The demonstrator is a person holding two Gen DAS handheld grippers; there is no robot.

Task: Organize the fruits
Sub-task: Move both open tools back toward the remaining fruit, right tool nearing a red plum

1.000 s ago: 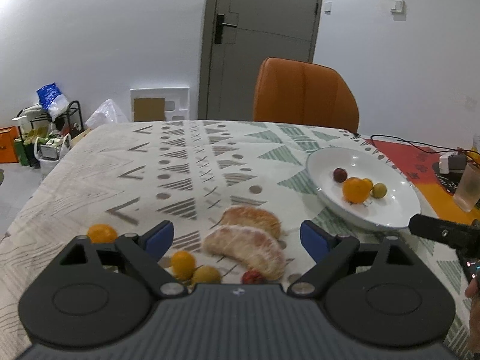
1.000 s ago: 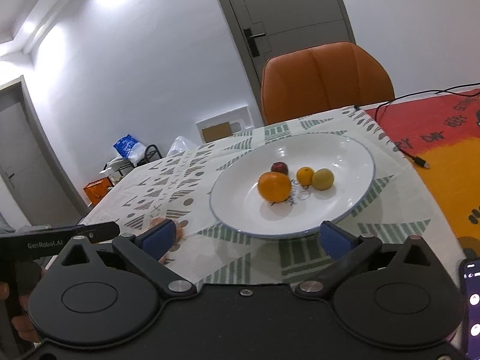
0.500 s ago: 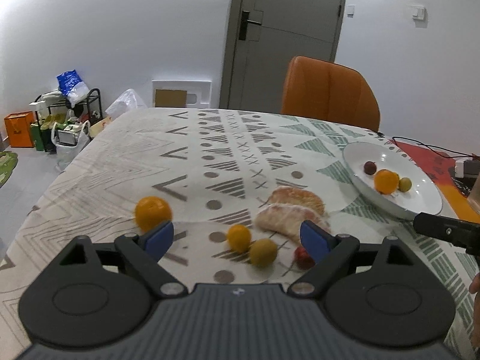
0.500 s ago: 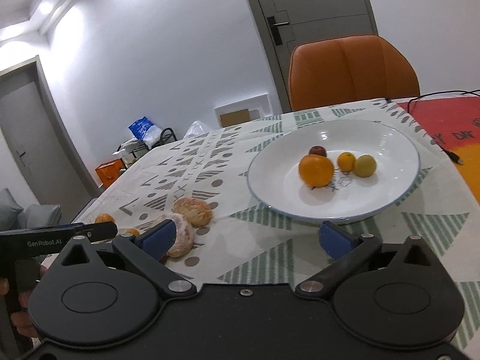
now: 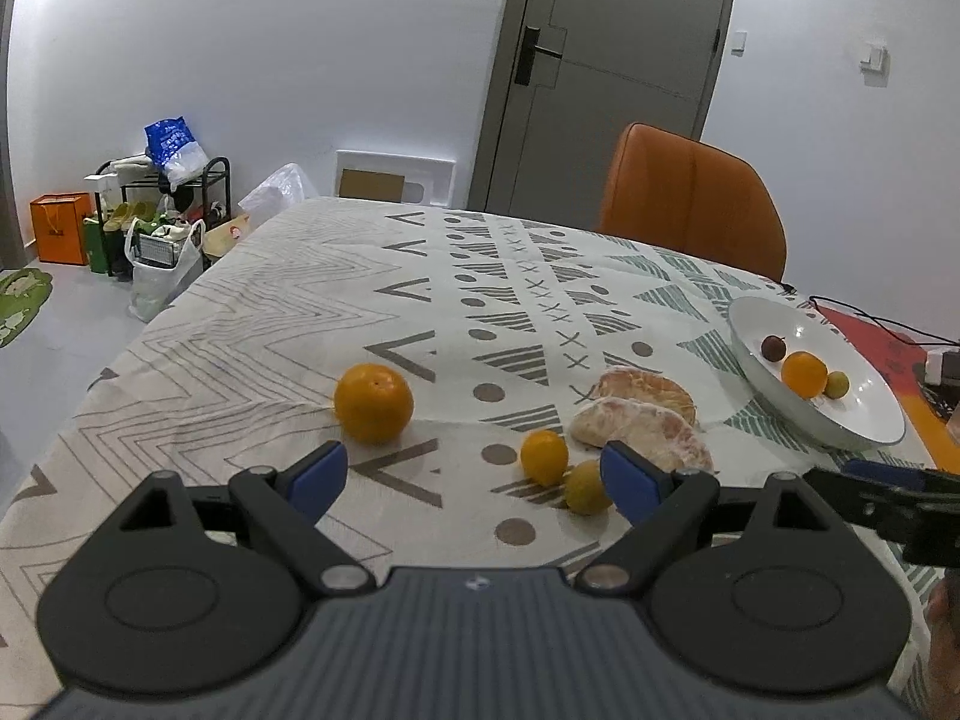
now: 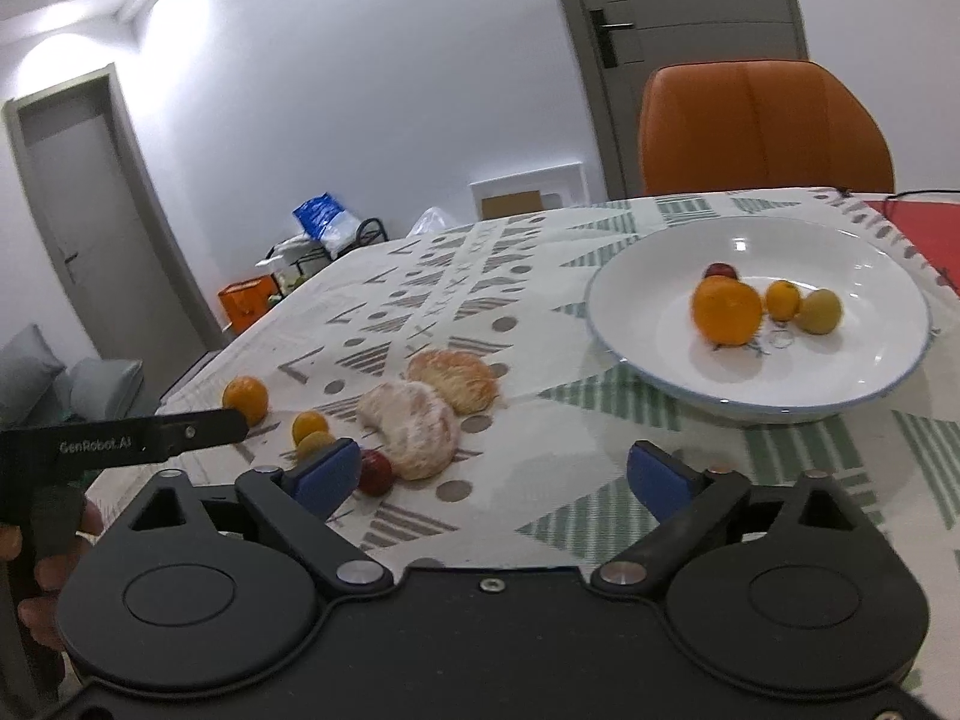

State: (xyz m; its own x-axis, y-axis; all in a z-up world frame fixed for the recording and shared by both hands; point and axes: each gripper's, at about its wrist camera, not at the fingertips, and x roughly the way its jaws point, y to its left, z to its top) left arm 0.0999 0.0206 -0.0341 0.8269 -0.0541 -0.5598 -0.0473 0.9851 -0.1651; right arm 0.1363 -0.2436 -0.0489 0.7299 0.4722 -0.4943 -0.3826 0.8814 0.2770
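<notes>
The patterned tablecloth [image 5: 288, 324] lies bare left of the fruit. The white plate [image 6: 864, 384] holds four fruits; two peeled segments [image 6: 414, 420] and the big orange [image 5: 373, 402] lie loose. The left gripper [image 5: 474, 474] and right gripper [image 6: 492, 474], jaws apart and empty, have swung leftward since earlier.

Room evenly lit from overhead, bright ceiling glow top left in my right view. White plate [image 6: 759, 399] shows small glare spots. Soft shadows under fruit on counter [image 5: 300, 324]. Right view slightly smeared by motion blur; left view sharp. Fisheye bends door [image 5: 612, 78], corners vignette dark.
</notes>
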